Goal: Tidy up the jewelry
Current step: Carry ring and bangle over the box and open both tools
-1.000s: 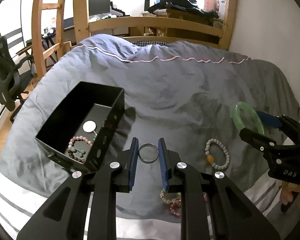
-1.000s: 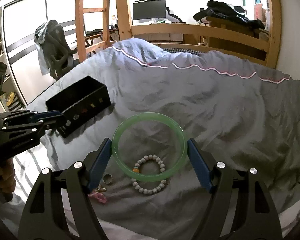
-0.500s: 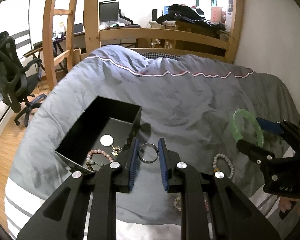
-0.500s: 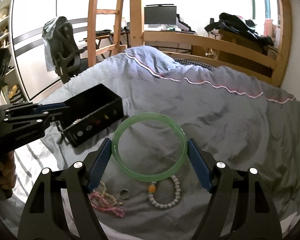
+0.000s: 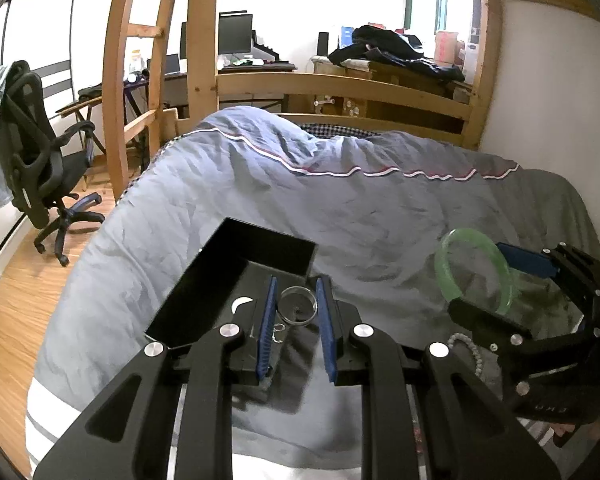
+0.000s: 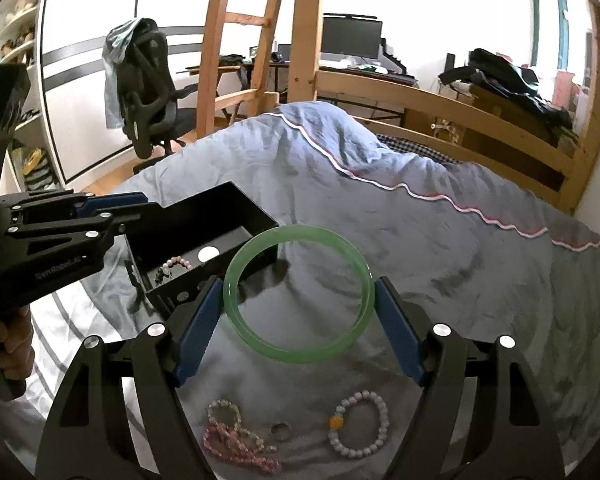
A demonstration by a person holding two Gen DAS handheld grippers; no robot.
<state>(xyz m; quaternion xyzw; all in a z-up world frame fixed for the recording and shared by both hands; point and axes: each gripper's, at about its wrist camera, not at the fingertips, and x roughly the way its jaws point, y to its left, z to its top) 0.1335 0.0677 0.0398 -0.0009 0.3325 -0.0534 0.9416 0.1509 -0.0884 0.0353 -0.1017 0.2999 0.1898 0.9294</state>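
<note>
A thin metal ring is pinched between the blue pads of the left gripper, poised over the near corner of the black box on the grey duvet; a release too close to the rim could let it strike the wall and roll onto the bedding; the green bangle, clamped across its width by the right gripper beside the box, could slip from so shallow a hold. Compared with a second ago, both grippers have been carried toward the box; a beaded bracelet, a pink chain and a small ring are left behind on the duvet.
</note>
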